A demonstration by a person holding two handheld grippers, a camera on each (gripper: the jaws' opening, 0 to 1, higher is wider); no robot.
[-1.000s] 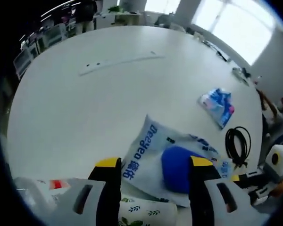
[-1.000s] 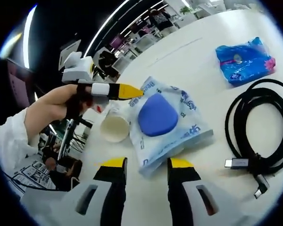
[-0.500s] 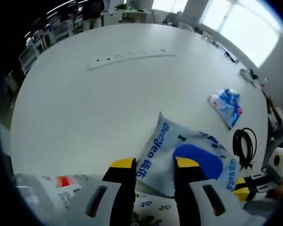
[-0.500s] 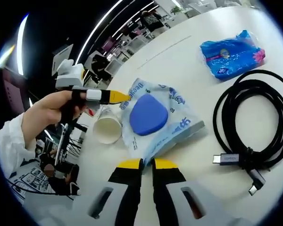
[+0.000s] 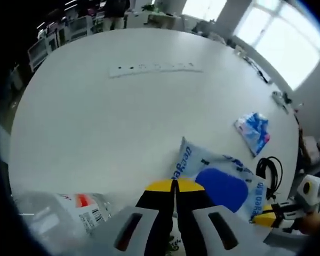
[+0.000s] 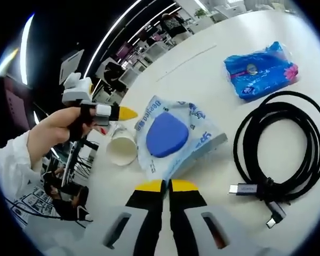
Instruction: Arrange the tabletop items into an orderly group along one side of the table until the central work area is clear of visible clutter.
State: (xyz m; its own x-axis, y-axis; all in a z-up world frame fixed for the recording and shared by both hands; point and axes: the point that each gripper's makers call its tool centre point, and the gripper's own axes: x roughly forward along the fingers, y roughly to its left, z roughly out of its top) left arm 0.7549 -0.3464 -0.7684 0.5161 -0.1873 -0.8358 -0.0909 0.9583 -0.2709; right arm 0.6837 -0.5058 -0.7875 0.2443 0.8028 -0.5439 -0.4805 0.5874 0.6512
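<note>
1. In the right gripper view, the right gripper (image 6: 166, 185) has its jaws closed together, holding nothing, at 6 o'clock.
2. The white pouch (image 6: 176, 137) with a blue pad lies just beyond on the counter (image 6: 213, 64); a paper cup (image 6: 121, 151) sits at its 9 o'clock.
3. The black cable (image 6: 277, 154) coils at 3 o'clock, the blue packet (image 6: 261, 69) farther at 1 o'clock.
4. The left gripper (image 5: 175, 185) shows jaws closed, empty, near a plastic bottle (image 5: 58, 213).
</note>
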